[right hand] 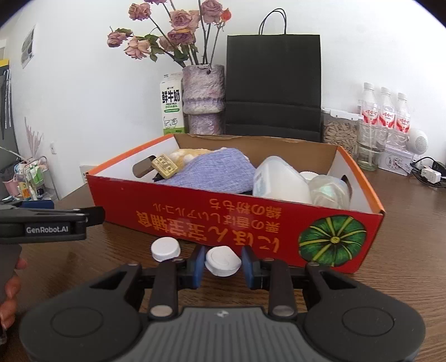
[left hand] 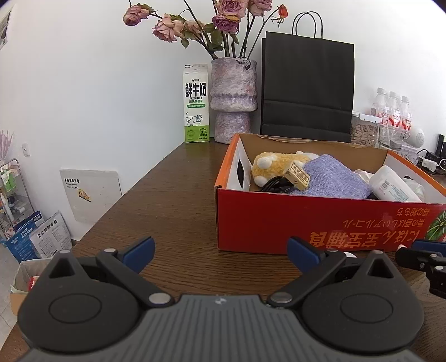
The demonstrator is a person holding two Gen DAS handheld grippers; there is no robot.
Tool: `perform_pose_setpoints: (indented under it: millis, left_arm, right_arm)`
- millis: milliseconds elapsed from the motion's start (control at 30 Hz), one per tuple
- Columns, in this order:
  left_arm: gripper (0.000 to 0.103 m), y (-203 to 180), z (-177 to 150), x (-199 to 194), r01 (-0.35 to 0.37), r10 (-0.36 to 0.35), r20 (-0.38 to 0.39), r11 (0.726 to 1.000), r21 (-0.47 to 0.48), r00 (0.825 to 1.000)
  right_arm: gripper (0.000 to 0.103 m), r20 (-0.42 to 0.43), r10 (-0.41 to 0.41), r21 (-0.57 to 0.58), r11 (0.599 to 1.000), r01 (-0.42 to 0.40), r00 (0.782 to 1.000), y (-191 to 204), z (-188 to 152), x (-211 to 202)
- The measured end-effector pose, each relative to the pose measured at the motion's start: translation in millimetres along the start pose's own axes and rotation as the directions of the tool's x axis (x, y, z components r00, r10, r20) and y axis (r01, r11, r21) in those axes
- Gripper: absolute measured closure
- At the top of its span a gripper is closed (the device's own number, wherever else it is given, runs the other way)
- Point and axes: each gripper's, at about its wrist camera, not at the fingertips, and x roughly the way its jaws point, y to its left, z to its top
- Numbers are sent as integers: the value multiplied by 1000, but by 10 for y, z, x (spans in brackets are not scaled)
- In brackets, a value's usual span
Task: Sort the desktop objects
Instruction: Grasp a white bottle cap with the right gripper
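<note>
**White cap pinched in front of the red box**

While the left gripper [left hand: 220, 252] hung with its jaws spread wide and nothing between them, the right gripper [right hand: 222, 264] had its blue pads clenched on a small white cap [right hand: 222, 261], one pad on each side of it. That cap sat just in front of the near wall of the red cardboard box [right hand: 251, 220], low over the brown wooden table [right hand: 404, 236]. A second white cap [right hand: 165, 248] lay on the table just to its left, apart from the gripper's fingers.

Inside the box, a lavender knitted cloth [right hand: 214, 172] lay across the middle, with a yellow plush toy [left hand: 271, 164] at the far left and a small tan printed box [right hand: 165, 166] leaning on the cloth's left edge. A white plastic bottle [right hand: 278, 181] lay on its side to the right of the cloth, and a clear, crumpled-looking container [right hand: 330, 192] rested beside it near the right wall.

Behind the box, along the white wall, stood a green-and-white milk carton [left hand: 196, 104], a mottled purple vase [left hand: 232, 100] holding dried roses [left hand: 223, 22], and a black paper bag [left hand: 306, 89]. Further right were a clear jar of seeds [right hand: 340, 133] and three water bottles [right hand: 386, 111] with red labels.

In the right wrist view, the left gripper's black body reached in from the left edge, and part of the person's hand [right hand: 9, 292] showed below it.
</note>
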Motion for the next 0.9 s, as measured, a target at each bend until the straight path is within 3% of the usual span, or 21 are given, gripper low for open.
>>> perform_pose_setpoints:
  millis: [300, 467, 900]
  left_arm:
    - [0, -36, -5, 9, 23, -23, -9, 1000, 11, 1000]
    - [0, -53, -7, 26, 29, -28, -20, 999, 16, 999]
    - [0, -405, -32, 73, 118, -114, -75, 991, 58, 991]
  right_arm:
    - [76, 24, -99, 50, 994, 97, 995, -456, -79, -180]
    - [76, 30, -112, 83, 990, 109, 993, -633, -102, -224]
    - [76, 61, -116, 74, 991, 112, 991, -603, -110, -278]
